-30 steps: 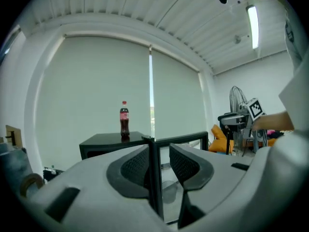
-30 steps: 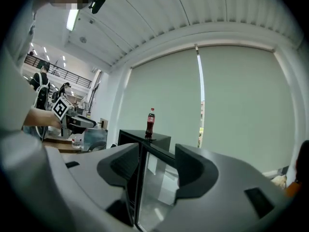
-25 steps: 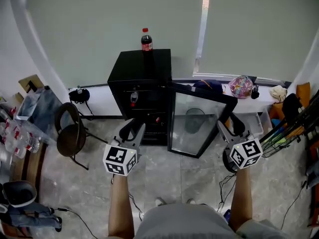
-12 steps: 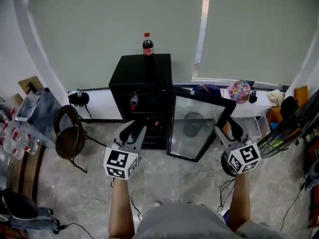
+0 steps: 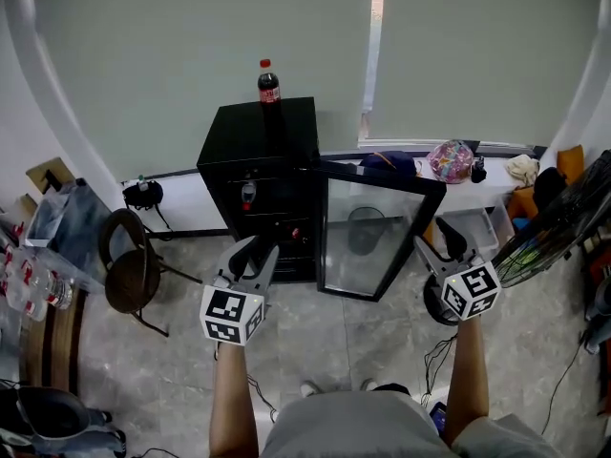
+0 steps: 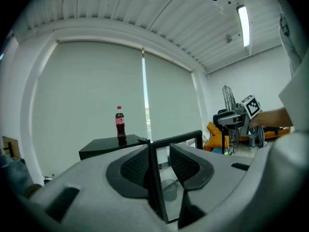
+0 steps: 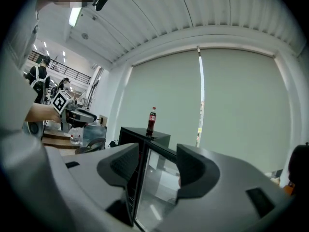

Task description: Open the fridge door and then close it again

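A small black fridge [image 5: 256,136] stands against the far wall with a cola bottle [image 5: 268,82] on its top. Its glass door [image 5: 377,237] is swung wide open to the right. My left gripper [image 5: 253,253] hangs in front of the open cabinet, jaws apart, holding nothing. My right gripper [image 5: 441,244] is open too, just short of the door's free edge and not touching it. In the left gripper view the door's edge [image 6: 155,178] shows beyond the left gripper [image 6: 158,163]. In the right gripper view the door [image 7: 157,190] lies beyond the right gripper [image 7: 154,166].
A round chair [image 5: 132,270] stands left of the fridge, with boxes and bottles further left. The window sill [image 5: 496,175] carries bags and small items. A fan base [image 5: 437,310] and cables lie on the floor at right, beside a rack [image 5: 558,232].
The head view has shifted slightly, so the fridge sits a little further left. The door keeps the same angle and both grippers stay about where they were, still open.
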